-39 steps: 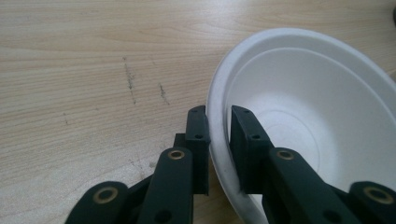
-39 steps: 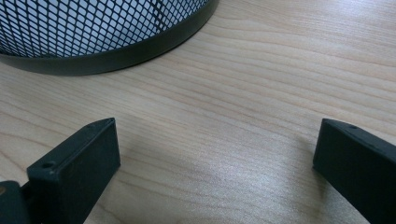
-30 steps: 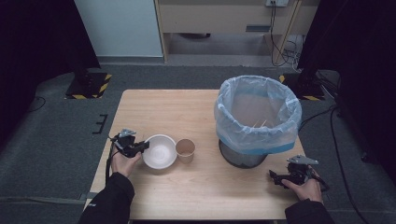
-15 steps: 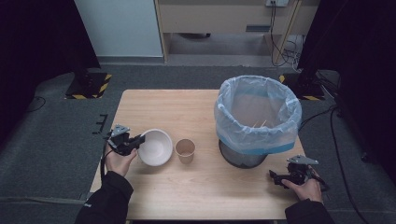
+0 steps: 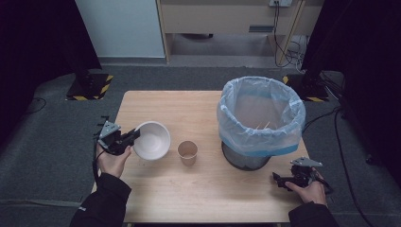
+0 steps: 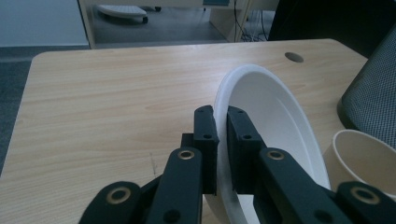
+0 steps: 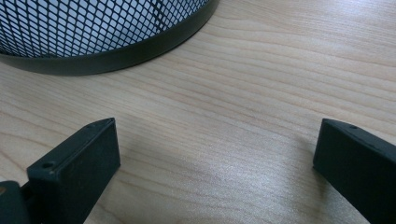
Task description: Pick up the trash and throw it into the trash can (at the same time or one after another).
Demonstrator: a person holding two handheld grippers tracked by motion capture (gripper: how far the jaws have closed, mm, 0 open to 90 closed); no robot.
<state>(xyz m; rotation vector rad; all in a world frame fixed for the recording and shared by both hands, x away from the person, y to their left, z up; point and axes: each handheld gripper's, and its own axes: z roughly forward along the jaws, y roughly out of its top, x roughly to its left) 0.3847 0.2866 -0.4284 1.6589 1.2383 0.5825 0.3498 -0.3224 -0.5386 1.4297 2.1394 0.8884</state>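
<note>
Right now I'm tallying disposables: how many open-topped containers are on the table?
3: a bowl at the left, pinched by the left gripper; a cup mid-table; a lined bin at right.

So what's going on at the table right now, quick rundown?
Left gripper shut on white bowl rim, bowl tilted. Right gripper open, resting by bin. Paper cup beside bowl, nothing blocking.

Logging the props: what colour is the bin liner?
Pale blue, translucent bin liner; clearest in the high view.

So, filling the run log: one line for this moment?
left gripper: shut on white paper bowl rim | right gripper: open, on wooden table
</note>
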